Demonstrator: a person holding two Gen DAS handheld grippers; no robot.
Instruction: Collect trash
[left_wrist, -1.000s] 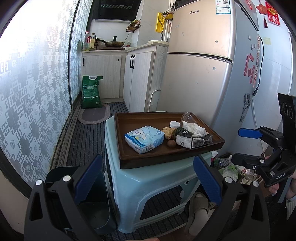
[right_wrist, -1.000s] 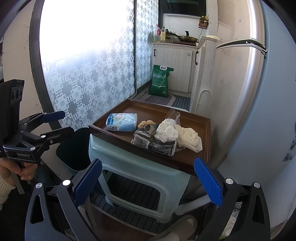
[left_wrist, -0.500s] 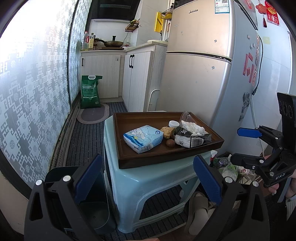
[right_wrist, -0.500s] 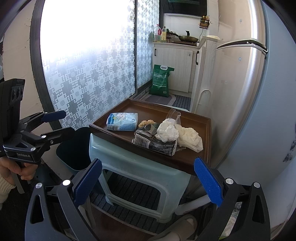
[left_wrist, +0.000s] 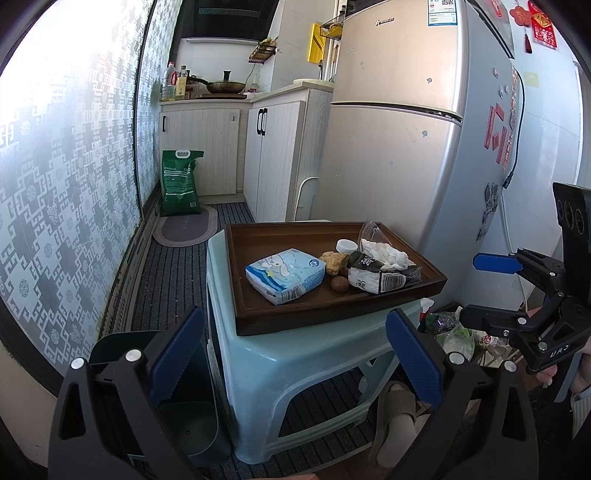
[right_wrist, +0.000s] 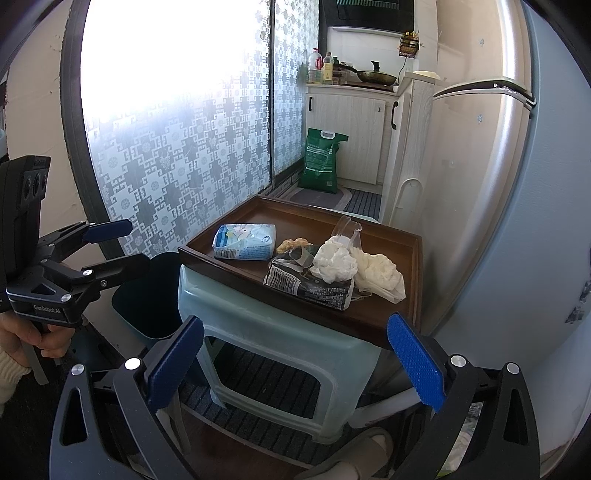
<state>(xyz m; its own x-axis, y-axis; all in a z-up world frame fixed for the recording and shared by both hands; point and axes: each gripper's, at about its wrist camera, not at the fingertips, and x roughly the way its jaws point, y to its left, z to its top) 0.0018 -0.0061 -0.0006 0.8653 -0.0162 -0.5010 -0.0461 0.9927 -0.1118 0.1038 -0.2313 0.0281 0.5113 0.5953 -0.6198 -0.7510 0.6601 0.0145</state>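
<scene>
Narrow kitchen floor holds a pale green plastic stool (left_wrist: 295, 354), and a brown wooden tray (left_wrist: 251, 314) sits on it beside the fridge (left_wrist: 399, 147). On the tray, a blue tissue pack (left_wrist: 286, 275) lies to the left; crumpled white paper (right_wrist: 334, 264), a printed black-and-white wrapper (right_wrist: 306, 286) and a small brown nut (left_wrist: 339, 284) cluster to the right. A dark bin (right_wrist: 147, 295) stands left of the stool. Left gripper (left_wrist: 295, 358) and right gripper (right_wrist: 295, 362) both hover near the stool, released and empty.
</scene>
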